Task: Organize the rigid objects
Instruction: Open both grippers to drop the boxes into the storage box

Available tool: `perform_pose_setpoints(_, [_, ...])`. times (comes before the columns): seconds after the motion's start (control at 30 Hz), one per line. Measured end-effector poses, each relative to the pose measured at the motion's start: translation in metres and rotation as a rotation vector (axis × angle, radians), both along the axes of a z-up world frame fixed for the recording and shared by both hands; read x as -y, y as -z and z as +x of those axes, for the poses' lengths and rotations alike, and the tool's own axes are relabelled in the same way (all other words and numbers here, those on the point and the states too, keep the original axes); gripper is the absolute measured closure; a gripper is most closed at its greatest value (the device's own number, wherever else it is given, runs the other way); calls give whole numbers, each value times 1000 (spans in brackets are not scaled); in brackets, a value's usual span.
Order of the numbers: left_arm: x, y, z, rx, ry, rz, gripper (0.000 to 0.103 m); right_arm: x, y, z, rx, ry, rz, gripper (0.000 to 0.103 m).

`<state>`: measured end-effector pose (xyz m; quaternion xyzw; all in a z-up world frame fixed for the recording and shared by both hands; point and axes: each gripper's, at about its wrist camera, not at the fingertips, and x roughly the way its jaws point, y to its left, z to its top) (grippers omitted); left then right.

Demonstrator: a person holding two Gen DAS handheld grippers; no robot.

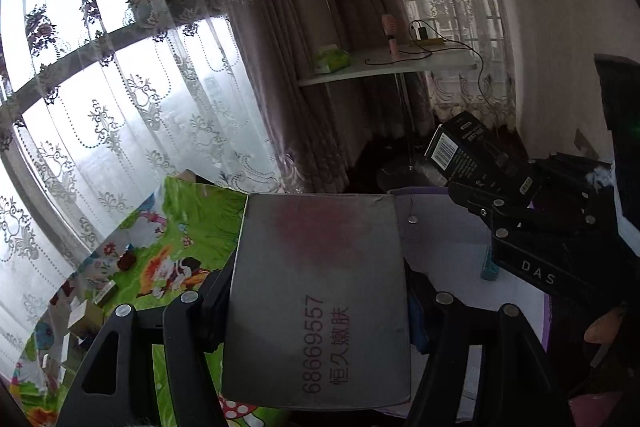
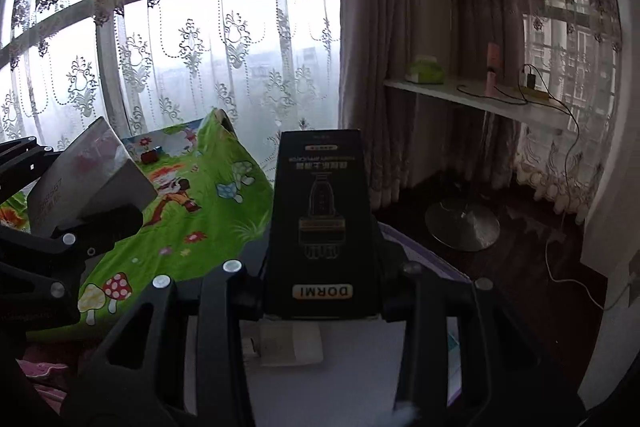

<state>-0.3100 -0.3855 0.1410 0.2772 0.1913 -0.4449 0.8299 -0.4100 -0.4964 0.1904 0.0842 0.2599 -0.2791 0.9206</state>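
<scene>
Left gripper up close, tilted down, jaws partly apart and clamped on both sides of grey box; box flat face up, printed digits and Chinese text running lengthwise, reddish smudge near far end. Same grey box seen from right wrist view at left edge, tilted, held off the mat by left gripper.

Right gripper also pointing downward, jaws narrowly set and pinching black box; label "DORMI" upside down near the fingers, bottle-like drawing on top face. From left wrist view, black box sticks out of right gripper at right, barcode end toward window, raised above white surface with purple edge.

Both boxes in the air, well apart, neither resting on anything.

Green cartoon mat below and ahead, with mushrooms and figures printed on it. Small dark red item and a few small boxes lying on mat near its left edge; contents not readable. Small teal item on white surface.

Lace curtain over window behind. White shelf at right holding green tissue pack.
</scene>
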Motion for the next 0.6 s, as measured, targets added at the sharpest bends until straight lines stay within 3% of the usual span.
perform_pose_setpoints(0.37, [29, 32, -10, -152, 151, 37, 36, 23, 21, -6, -124, 91, 79, 59])
perform_pose_setpoints(0.43, [30, 39, -8, -193, 179, 39, 33, 27, 26, -9, -141, 119, 105, 45])
perform_pose_setpoints(0.5, [29, 44, -5, -208, 171, 41, 30, 31, 29, -13, -140, 138, 132, 38])
perform_pose_setpoints(0.6, [25, 49, 7, -243, 138, 35, 28, 32, 29, -10, -153, 151, 137, 37])
